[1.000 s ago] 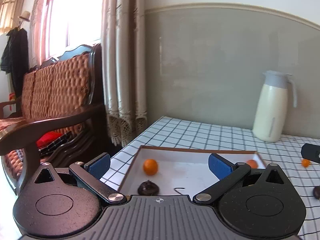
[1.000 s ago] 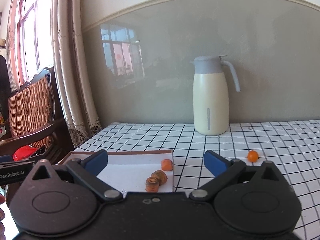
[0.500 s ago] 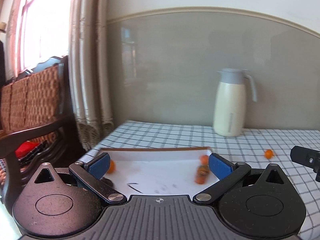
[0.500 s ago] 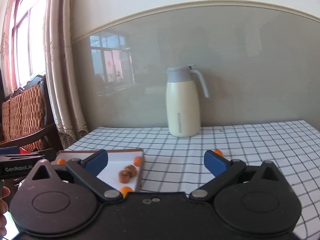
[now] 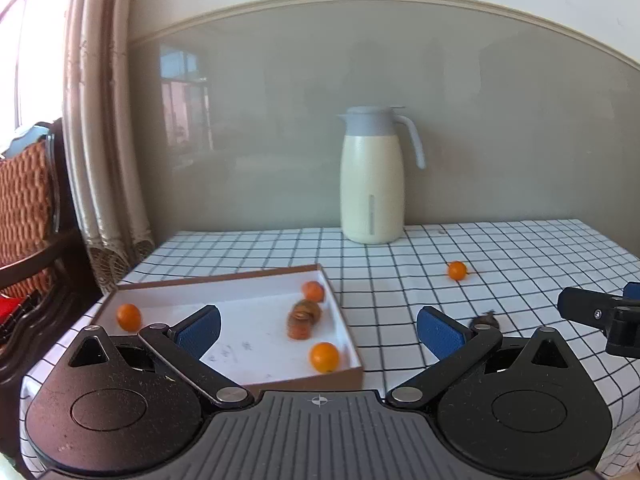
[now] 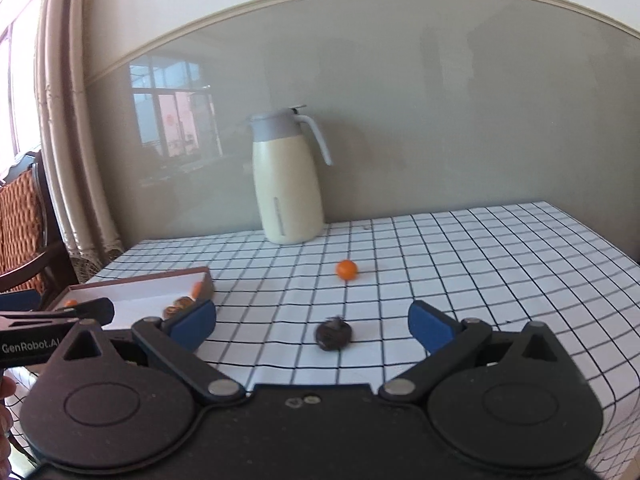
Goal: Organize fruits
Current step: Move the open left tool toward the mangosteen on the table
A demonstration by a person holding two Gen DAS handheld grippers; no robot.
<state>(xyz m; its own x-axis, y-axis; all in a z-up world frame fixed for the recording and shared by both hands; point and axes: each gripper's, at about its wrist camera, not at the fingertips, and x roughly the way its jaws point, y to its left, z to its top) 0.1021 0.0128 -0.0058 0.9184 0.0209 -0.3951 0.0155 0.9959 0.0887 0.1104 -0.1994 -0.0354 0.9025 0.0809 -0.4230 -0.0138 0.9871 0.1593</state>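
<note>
My left gripper [image 5: 318,330] with the blue pads is spread wide and holds nothing. It hangs over the near edge of the shallow brown cardboard box with the white inside [image 5: 224,278]. In the box I can see a small round orange fruit in the far left corner [image 5: 128,317], another small orange fruit at the far right corner [image 5: 313,291], a third orange fruit near the front right wall [image 5: 324,357], and two brownish round fruits stacked together [image 5: 303,318] in between (they look blurry, so I cannot tell just what they are). These all lie ahead of my left gripper, between its two pads or a bit to the left. My right gripper [image 6: 312,326] is spread wide too, and it holds nothing. A dark brown wrinkly fruit [image 6: 334,334] sits on the white tablecloth with black squares [image 6: 480,264], right in the gap between my right pads but not touching them. One more small orange fruit out on the cloth [image 6: 346,269] lies farther away, past the dark fruit and well apart from the box. A tall cream jug with a grey lid and handle [image 6: 287,176] stands at the back by the grey wall. On the left is a beige curtain [image 5: 100,152], and beside it a dark wooden chair with an orange woven cushion [image 5: 24,208].
</note>
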